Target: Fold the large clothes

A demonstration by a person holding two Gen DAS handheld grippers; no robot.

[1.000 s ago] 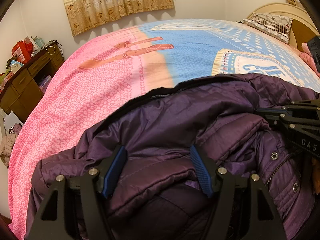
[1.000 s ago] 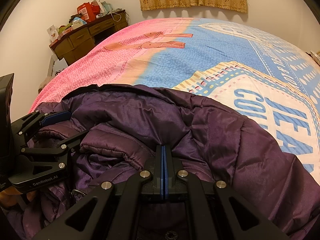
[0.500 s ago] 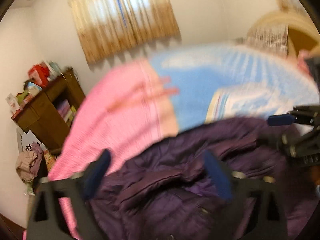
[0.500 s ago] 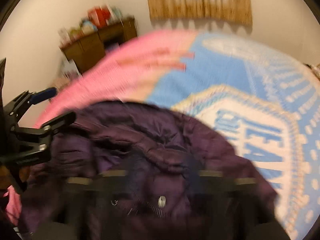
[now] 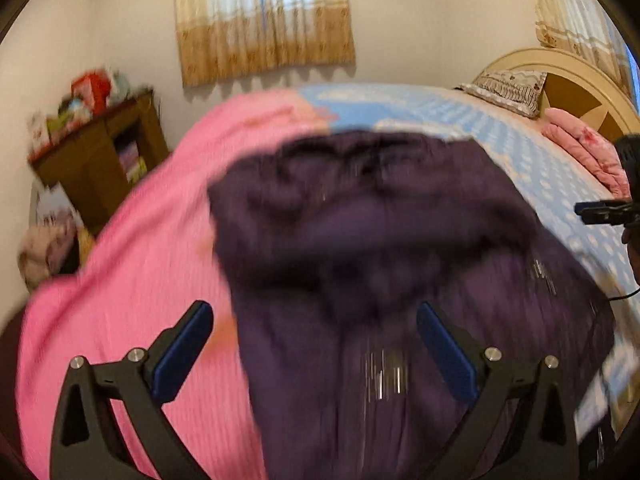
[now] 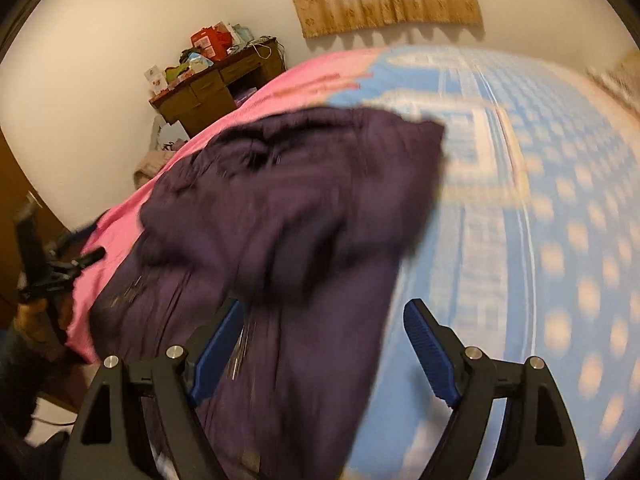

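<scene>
A dark purple padded jacket [image 5: 380,264] lies in a heap on the bed; the frames are motion-blurred. It also shows in the right wrist view [image 6: 288,216]. My left gripper [image 5: 314,344] is open and empty, jaws wide apart, above the jacket's near edge. My right gripper [image 6: 324,340] is open and empty too, raised over the jacket's right side. The right gripper's tip shows at the right edge of the left wrist view [image 5: 600,212]; the left gripper shows at the left edge of the right wrist view [image 6: 60,268].
The bed has a pink and blue cover [image 5: 132,264] [image 6: 540,200]. A brown desk with clutter [image 6: 216,84] stands by the far wall, under a curtain [image 5: 264,16]. A headboard, pillow [image 5: 508,84] and pink bedding [image 5: 584,148] are at the right.
My right gripper opened and let go of the jacket. Both grippers pulled up and back from it; the left opened wider. The jacket now lies farther from both cameras.
</scene>
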